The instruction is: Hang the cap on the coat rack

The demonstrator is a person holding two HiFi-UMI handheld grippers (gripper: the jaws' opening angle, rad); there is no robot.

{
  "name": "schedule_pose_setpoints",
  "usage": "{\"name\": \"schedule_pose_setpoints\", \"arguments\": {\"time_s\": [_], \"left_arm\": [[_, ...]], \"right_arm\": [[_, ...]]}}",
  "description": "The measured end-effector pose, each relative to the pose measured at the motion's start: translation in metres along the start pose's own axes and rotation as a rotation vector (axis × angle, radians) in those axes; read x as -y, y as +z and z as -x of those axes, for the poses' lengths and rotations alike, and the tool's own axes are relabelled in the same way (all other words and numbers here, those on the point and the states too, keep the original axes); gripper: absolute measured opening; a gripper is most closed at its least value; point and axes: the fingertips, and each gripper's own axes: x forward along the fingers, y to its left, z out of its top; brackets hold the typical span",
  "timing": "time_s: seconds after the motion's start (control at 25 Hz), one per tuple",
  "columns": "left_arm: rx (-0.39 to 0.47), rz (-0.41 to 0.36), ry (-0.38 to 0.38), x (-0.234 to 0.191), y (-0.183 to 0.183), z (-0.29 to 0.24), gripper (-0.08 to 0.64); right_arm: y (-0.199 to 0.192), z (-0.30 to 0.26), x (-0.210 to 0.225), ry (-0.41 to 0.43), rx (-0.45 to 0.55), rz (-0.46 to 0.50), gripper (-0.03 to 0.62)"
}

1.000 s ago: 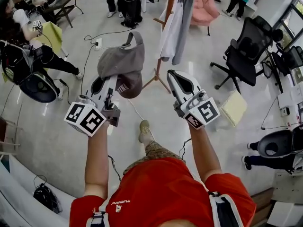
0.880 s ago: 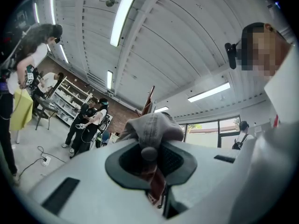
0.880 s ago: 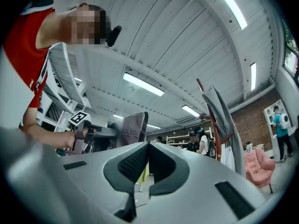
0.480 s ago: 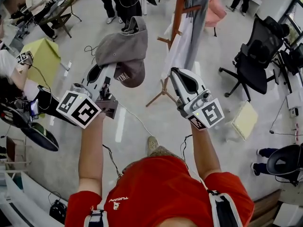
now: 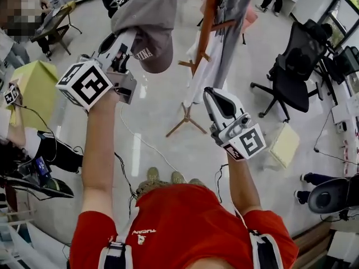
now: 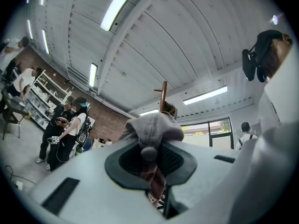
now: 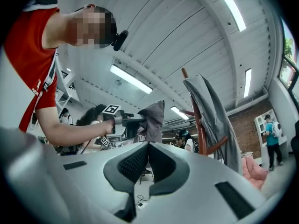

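Observation:
A grey cap (image 5: pixel 148 21) with a maroon brim underside hangs from my left gripper (image 5: pixel 126 38), which is shut on its fabric and raised high, just left of the wooden coat rack (image 5: pixel 210 15). In the left gripper view the cap (image 6: pixel 152 127) bunches over the jaws and the rack's top (image 6: pixel 164 94) stands right behind it. My right gripper (image 5: pixel 212 94) is lower, to the right of the rack's pole, shut with nothing in it. The right gripper view shows the cap (image 7: pixel 153 118) left of the rack (image 7: pixel 198 120).
A grey garment (image 5: pixel 230 15) and a white one (image 5: pixel 202 66) hang on the rack, whose legs (image 5: pixel 185 122) spread on the floor. A black office chair (image 5: pixel 291 66) stands to the right. People and desks are at the far left and back. Cables (image 5: pixel 140 142) run over the floor.
My left gripper has lifted the cap upward and nearer to the rack's top. The right gripper has stayed about where it was, still shut.

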Motion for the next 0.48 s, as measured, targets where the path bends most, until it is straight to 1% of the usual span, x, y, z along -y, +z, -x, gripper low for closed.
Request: {"name": "schedule_pose_setpoints", "arguments": {"time_s": [0.16,0.36,0.48], "left_arm": [[-0.014,0.0,-0.04,-0.026,0.011,-0.037,0.051],[-0.038,0.028,-0.125,-0.044,0.005,-0.08,0.051],[-0.065,0.048,-0.15,-0.051,-0.003,-0.101,0.051]], "right_arm": [[0.0,-0.002,0.013,-0.08,-0.01,0.035,0.023],[0.0,-0.004,0.025,-0.197,-0.018,0.082,0.023],[-0.003,-0.003,0.025,-0.244,-0.022,0.1,0.024]]}}
